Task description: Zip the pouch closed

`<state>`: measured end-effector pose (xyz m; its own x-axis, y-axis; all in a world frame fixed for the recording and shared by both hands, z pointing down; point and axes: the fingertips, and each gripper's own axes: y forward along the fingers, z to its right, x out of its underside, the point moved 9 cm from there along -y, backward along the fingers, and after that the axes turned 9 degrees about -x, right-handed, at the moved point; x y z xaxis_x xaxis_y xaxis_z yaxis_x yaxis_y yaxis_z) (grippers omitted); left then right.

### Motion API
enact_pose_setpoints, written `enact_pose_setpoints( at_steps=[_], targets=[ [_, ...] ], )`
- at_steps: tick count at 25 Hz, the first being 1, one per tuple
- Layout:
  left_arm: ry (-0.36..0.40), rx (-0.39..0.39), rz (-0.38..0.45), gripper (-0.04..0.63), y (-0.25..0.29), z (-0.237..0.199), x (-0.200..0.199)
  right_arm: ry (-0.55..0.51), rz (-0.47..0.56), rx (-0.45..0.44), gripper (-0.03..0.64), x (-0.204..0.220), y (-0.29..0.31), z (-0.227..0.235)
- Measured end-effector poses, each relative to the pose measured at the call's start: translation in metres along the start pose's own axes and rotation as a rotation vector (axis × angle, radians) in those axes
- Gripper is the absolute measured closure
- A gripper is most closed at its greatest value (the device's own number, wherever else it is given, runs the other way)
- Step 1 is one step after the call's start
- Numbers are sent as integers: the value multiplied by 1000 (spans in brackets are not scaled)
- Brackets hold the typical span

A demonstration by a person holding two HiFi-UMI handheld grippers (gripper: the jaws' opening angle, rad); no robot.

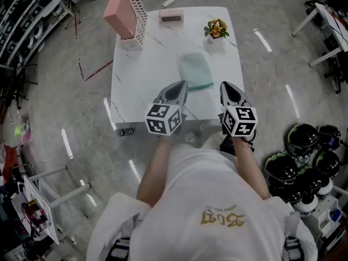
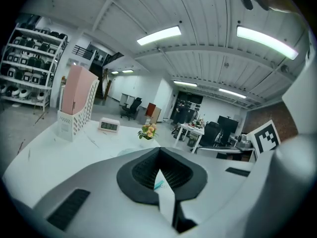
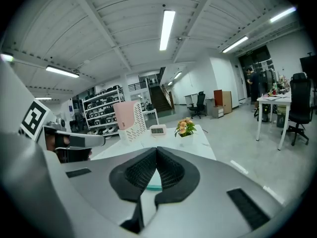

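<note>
Jaws of left gripper and right gripper: clenched, empty | pouch: on table, just ahead between them, apart

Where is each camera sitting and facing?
Head view: on the head, steeply down at table and pouch; shows arms, left gripper, right gripper.
Left gripper view: on that gripper, along its shut jaws across table; right gripper at right.
Right gripper view: on that gripper, same heading, jaws shut; left gripper at left.
All share the flower pot.
</note>
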<state>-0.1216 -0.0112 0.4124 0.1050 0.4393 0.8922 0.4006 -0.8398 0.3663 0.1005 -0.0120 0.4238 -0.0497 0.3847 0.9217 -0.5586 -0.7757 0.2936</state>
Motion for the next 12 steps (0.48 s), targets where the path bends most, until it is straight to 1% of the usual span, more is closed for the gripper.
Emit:
enact_pose_setpoints(
  at_steps=[12],
  targets=[
    [-9,-17,-4,578,-1,-4,3,-2,-8,4,604,0,1,2]
  ],
)
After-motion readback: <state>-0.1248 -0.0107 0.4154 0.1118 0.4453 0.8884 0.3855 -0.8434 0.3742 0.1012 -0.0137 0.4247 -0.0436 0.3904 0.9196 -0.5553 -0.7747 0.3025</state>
